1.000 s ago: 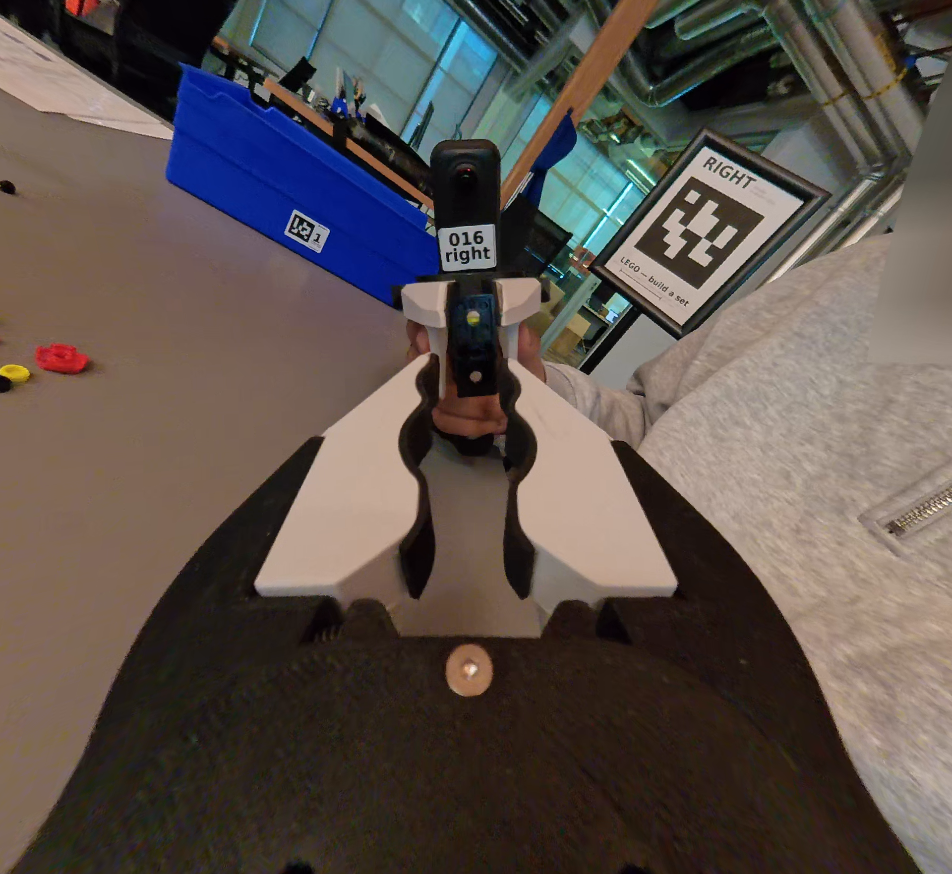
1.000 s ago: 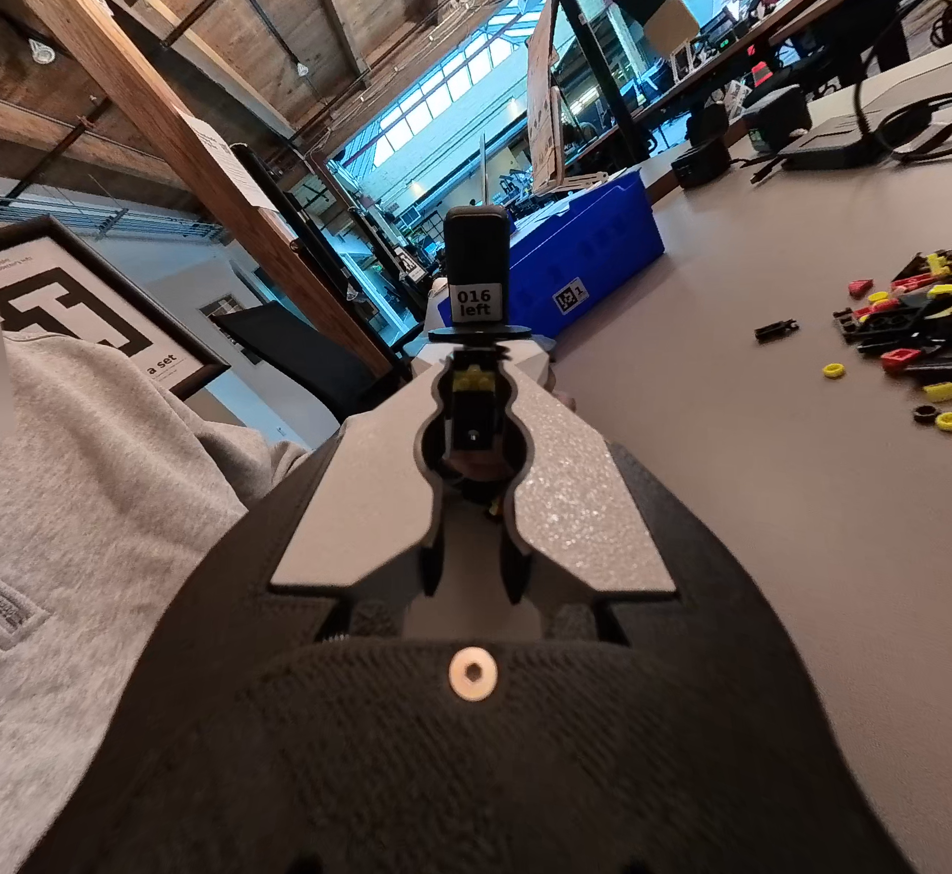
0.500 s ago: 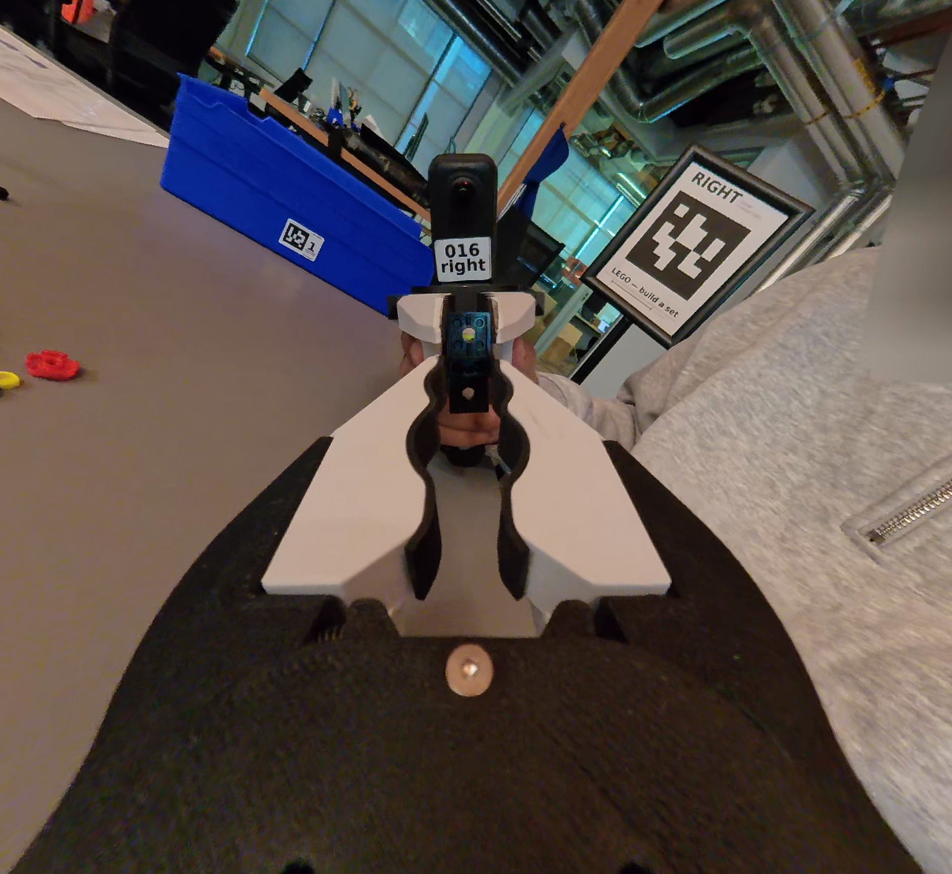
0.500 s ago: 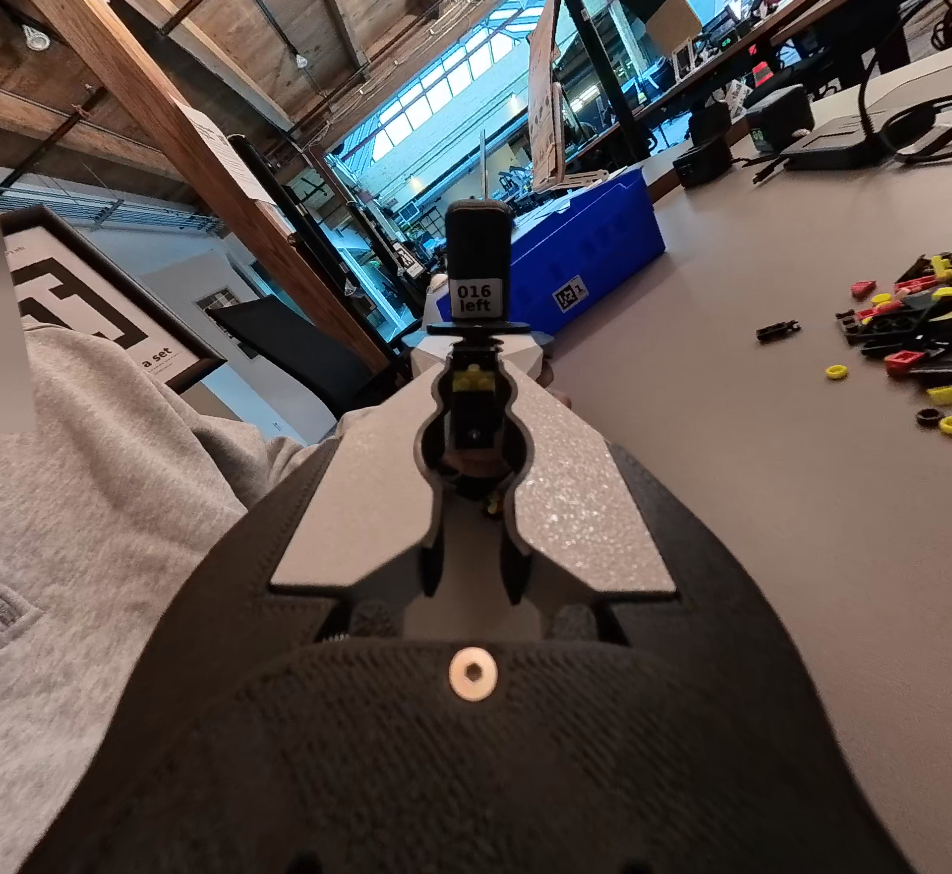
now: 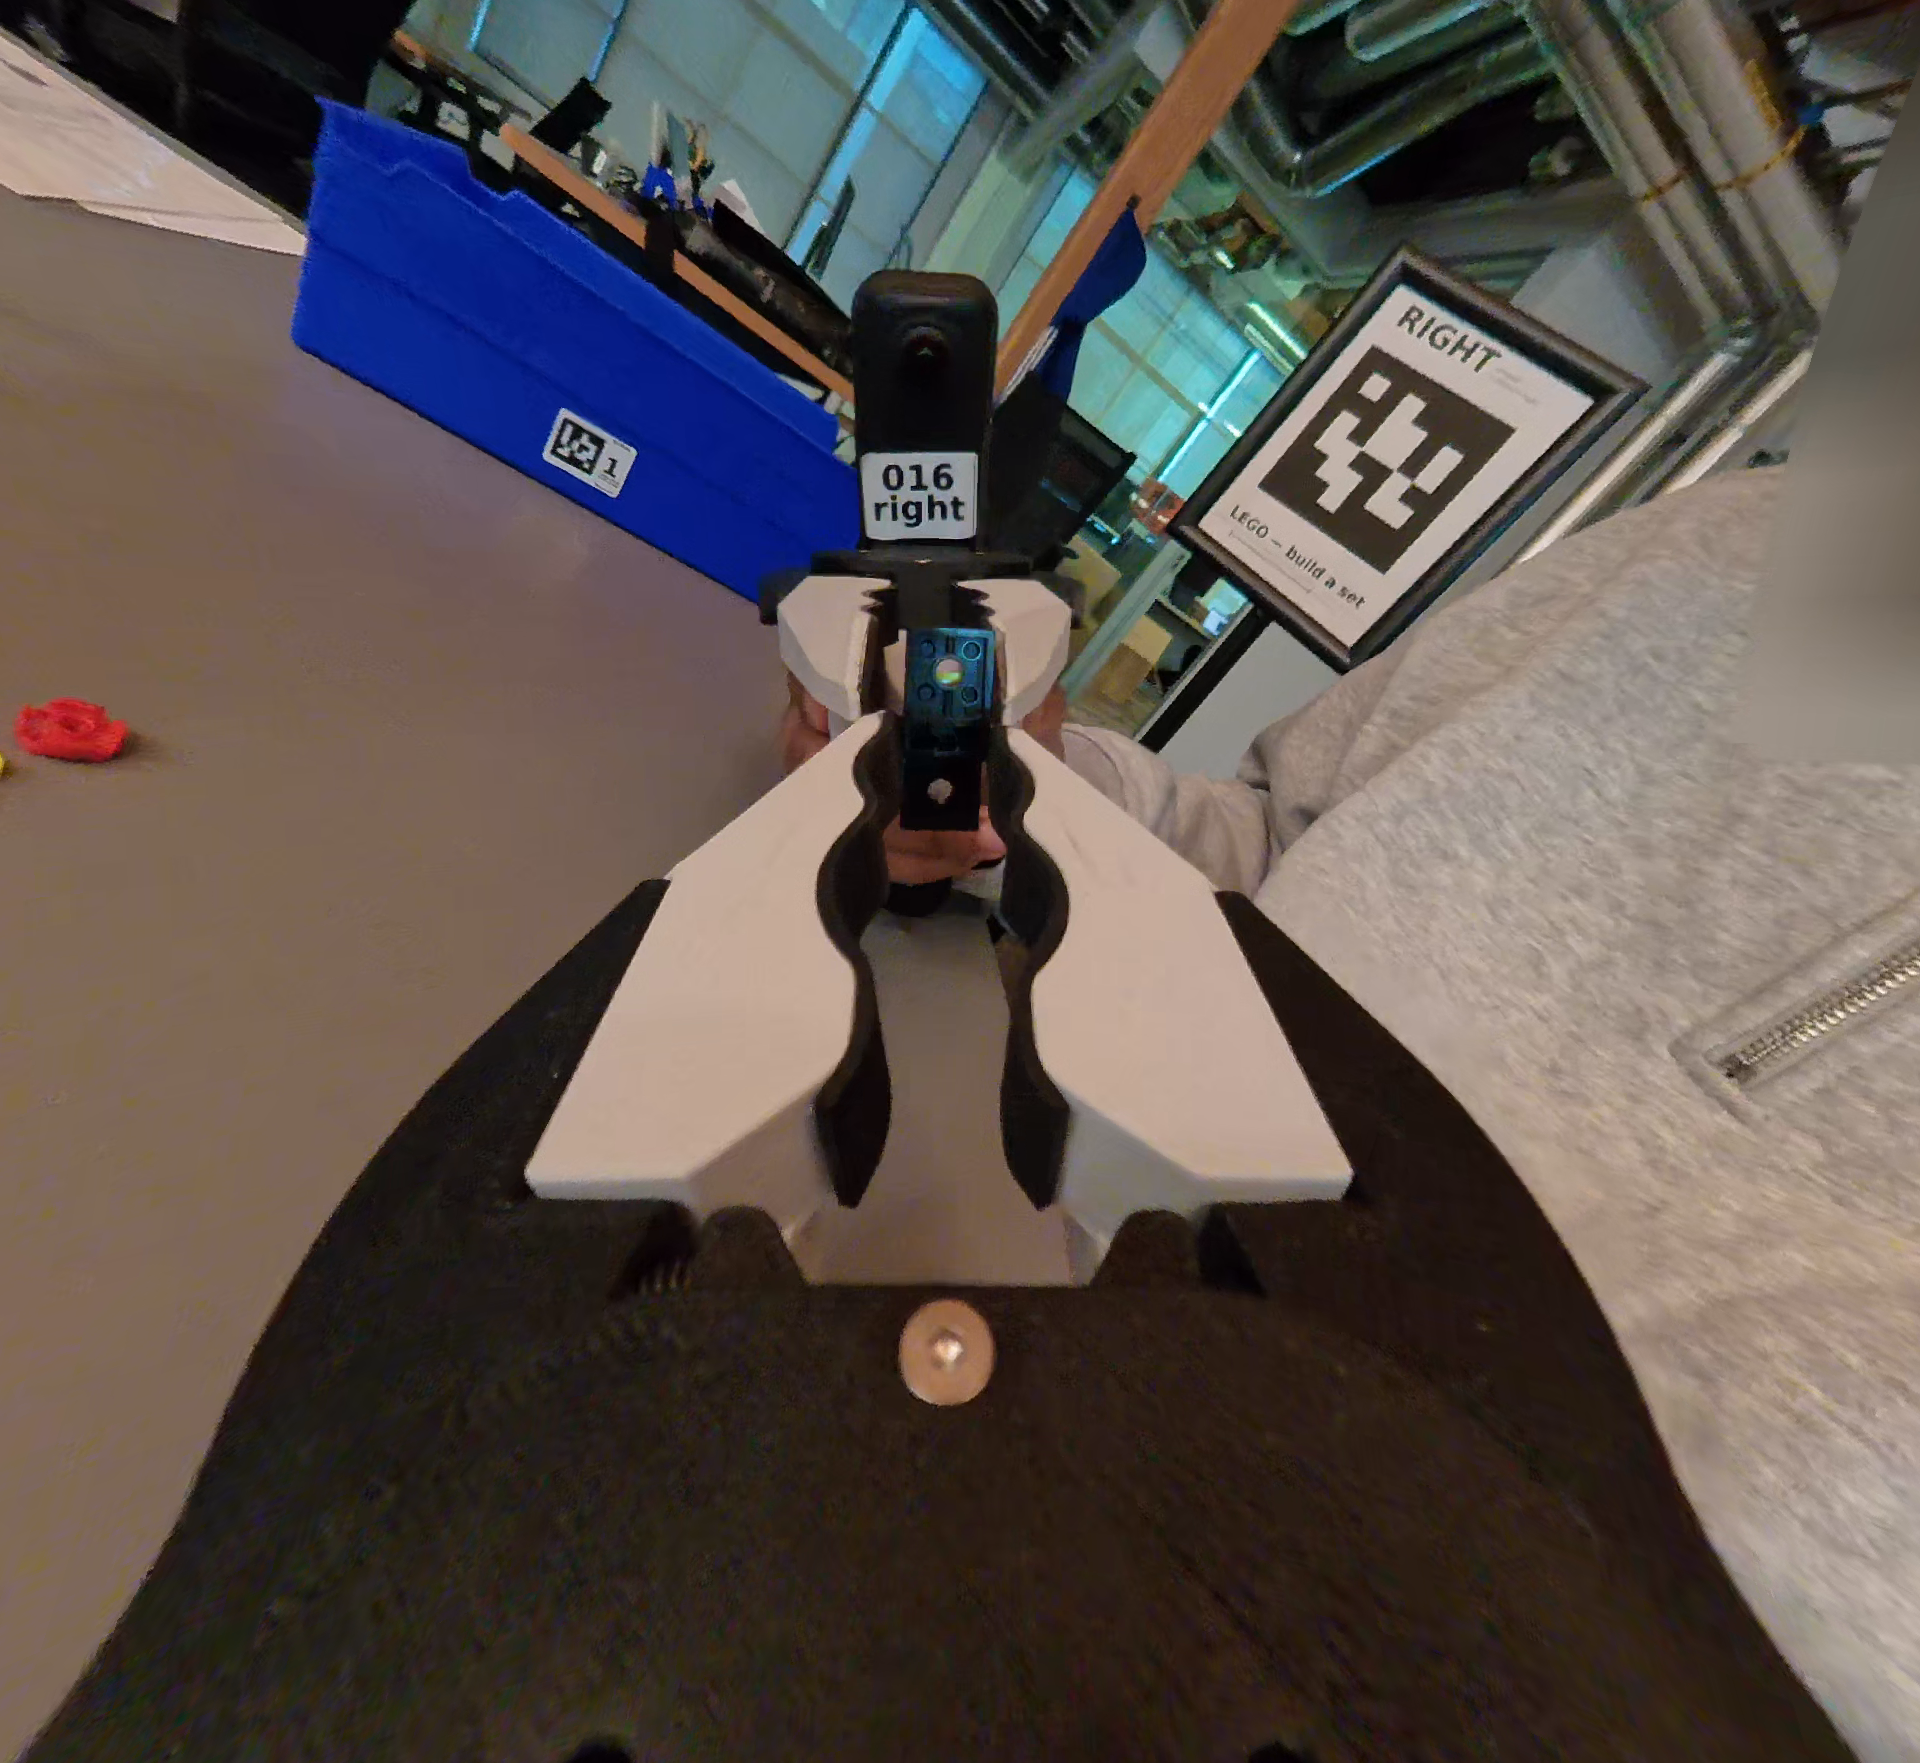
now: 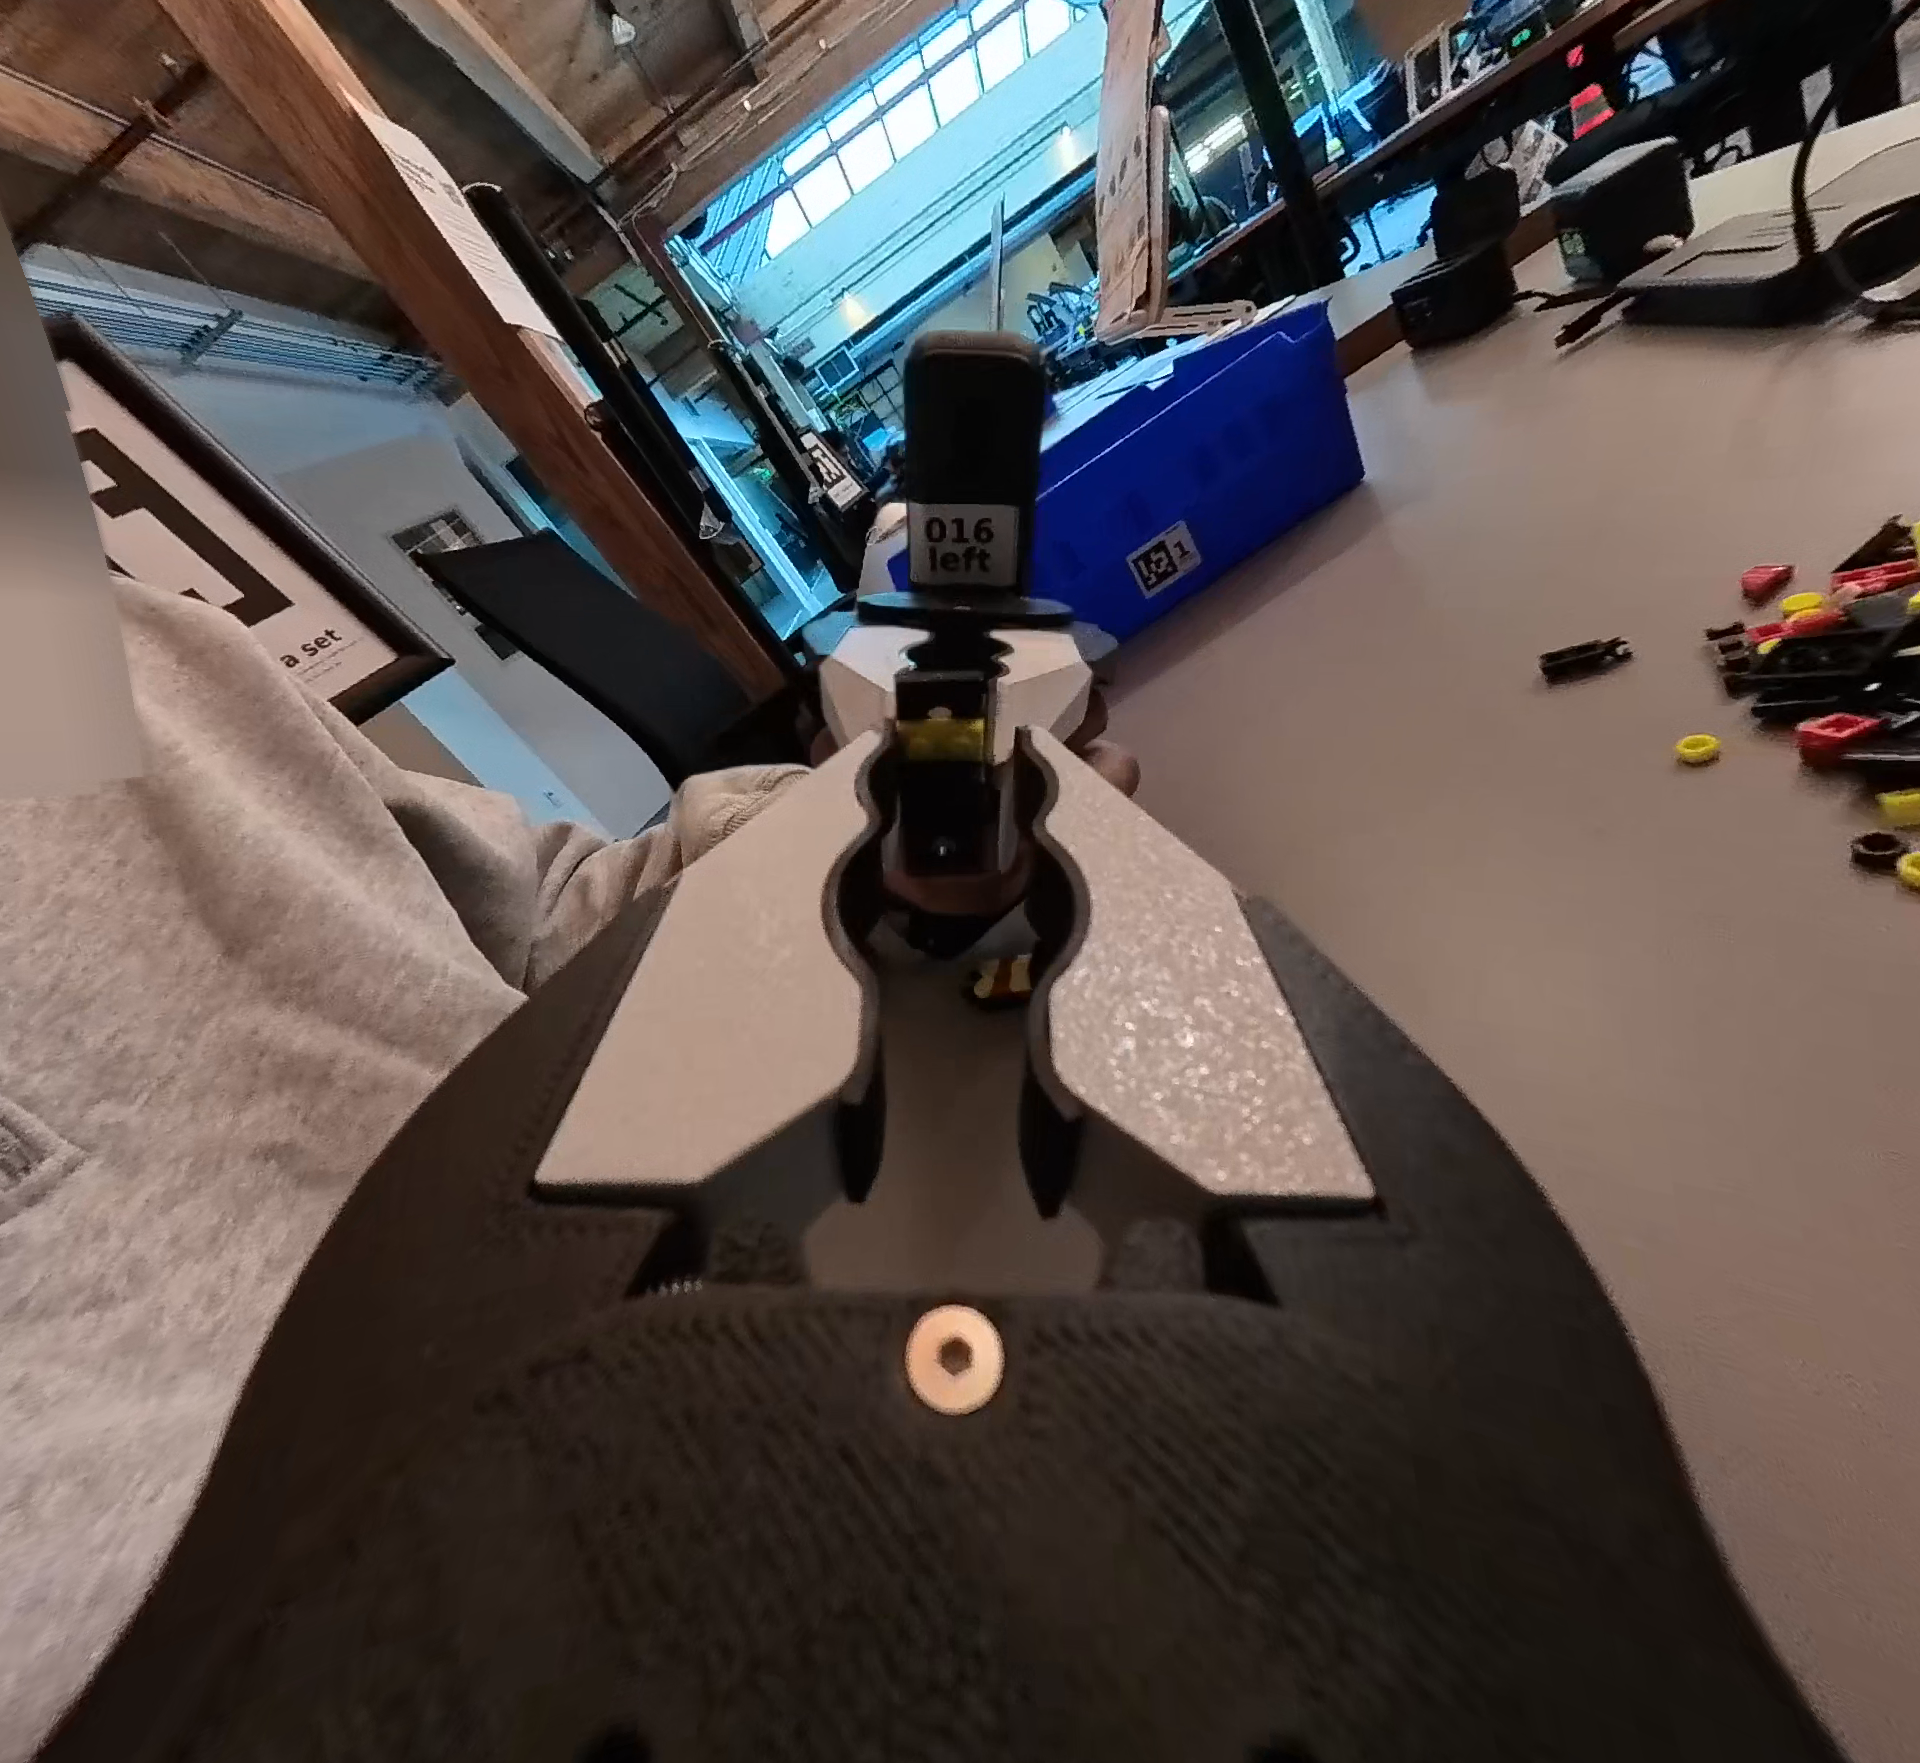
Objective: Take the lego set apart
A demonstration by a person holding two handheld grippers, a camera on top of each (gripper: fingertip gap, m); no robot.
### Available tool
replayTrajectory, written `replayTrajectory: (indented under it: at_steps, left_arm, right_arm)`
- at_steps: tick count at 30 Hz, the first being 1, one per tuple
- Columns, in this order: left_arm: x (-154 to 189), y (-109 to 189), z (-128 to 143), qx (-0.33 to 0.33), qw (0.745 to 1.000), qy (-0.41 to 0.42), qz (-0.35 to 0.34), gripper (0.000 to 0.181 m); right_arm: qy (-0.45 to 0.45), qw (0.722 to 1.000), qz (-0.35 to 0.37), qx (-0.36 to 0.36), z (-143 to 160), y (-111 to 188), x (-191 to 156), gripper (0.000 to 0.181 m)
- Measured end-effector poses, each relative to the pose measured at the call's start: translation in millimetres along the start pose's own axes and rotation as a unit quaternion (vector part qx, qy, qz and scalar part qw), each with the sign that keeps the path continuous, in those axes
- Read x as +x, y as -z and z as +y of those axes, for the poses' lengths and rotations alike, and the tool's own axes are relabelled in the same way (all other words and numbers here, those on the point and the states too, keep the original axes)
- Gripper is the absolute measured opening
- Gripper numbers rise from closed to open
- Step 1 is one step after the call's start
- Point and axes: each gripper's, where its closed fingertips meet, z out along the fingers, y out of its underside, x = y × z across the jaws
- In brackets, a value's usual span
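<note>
Pieces lie loose on the counter (image 6: 1455, 882) already: a heap of black, red and yellow parts (image 6: 1829, 674) well off to my right, a red piece (image 5: 71, 729) alone on my left; so much of the set looks stripped. What remains is a small black stack (image 5: 943, 726) with a yellow layer, held in the air between my two claws; my left claw (image 5: 940, 768) pinches one end, my right claw (image 6: 943, 778) pinches the other, tip to tip. Left to do, I judge: pull these last bricks apart.
</note>
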Motion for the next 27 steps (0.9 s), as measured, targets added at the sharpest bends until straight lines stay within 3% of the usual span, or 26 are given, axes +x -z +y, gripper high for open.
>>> replayTrajectory:
  at_steps: [21, 23, 25, 27]
  left_arm:
    - [3, -8, -25, 0.107, 0.993, 0.051, -0.002, 0.013]
    - [-1, 30, -60, 0.215, 0.972, 0.093, 0.015, 0.014]
    - [-19, 70, -73, 0.227, 0.971, 0.057, -0.043, 0.014]
    - [-18, 92, -87, 0.251, 0.966, 0.035, -0.056, 0.015]
  right_arm:
    - [0.026, 0.999, 0.018, 0.011, -21, 9, -6, 0.014]
    - [0.019, 0.999, 0.017, 0.031, -28, 21, -4, 0.013]
    - [-0.007, 0.997, 0.017, 0.068, -43, 40, 4, 0.013]
    - [-0.007, 0.996, 0.033, 0.079, -47, 49, 14, 0.013]
